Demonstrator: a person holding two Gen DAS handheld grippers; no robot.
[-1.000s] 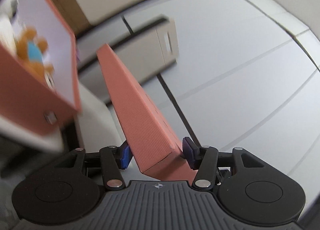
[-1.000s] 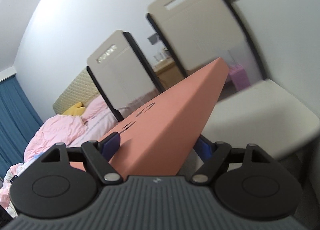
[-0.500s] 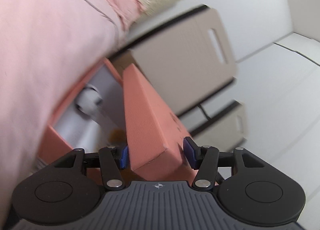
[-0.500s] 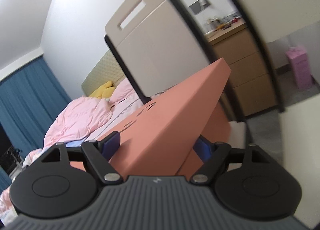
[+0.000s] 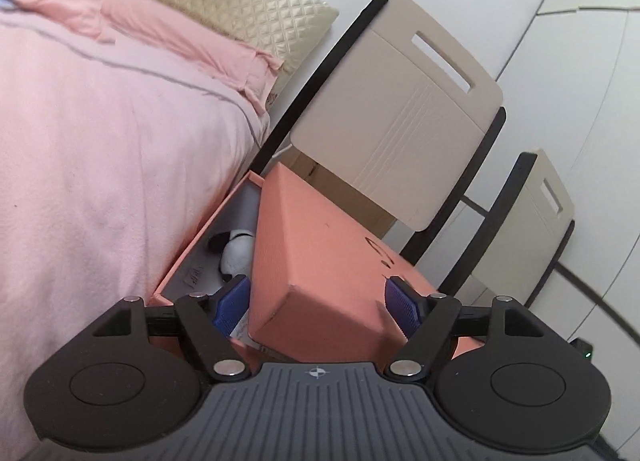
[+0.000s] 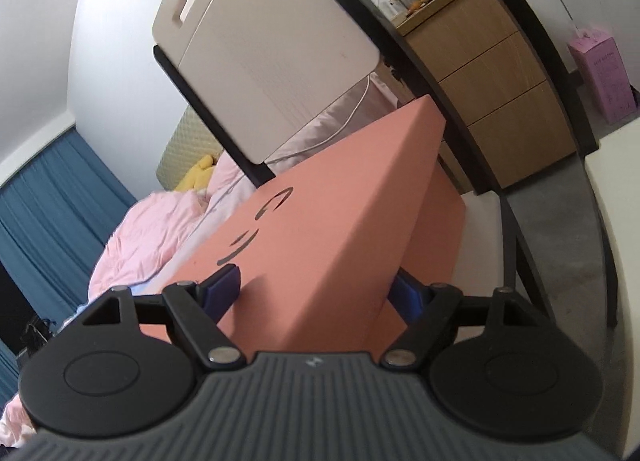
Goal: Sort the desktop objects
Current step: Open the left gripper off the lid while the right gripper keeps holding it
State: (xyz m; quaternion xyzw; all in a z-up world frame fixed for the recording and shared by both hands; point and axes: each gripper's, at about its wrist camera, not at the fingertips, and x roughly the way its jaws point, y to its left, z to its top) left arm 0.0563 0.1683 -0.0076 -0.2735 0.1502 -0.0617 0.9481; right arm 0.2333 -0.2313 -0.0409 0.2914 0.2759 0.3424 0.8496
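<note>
A salmon-pink box lid with a dark logo is held at opposite ends by both grippers. My left gripper is shut on one end of it. My right gripper is shut on the other end of the lid. The lid sits tilted over the open salmon box, covering most of it. A black-and-white plush toy shows in the uncovered strip of the box. The box side shows under the lid in the right wrist view.
Two beige chairs with black frames stand behind the box. A bed with pink bedding is on the left. A wooden drawer unit and a pink carton stand beyond.
Both grippers have swung the lid round and down over the open box. The plush toys that showed in the box are now mostly covered.
</note>
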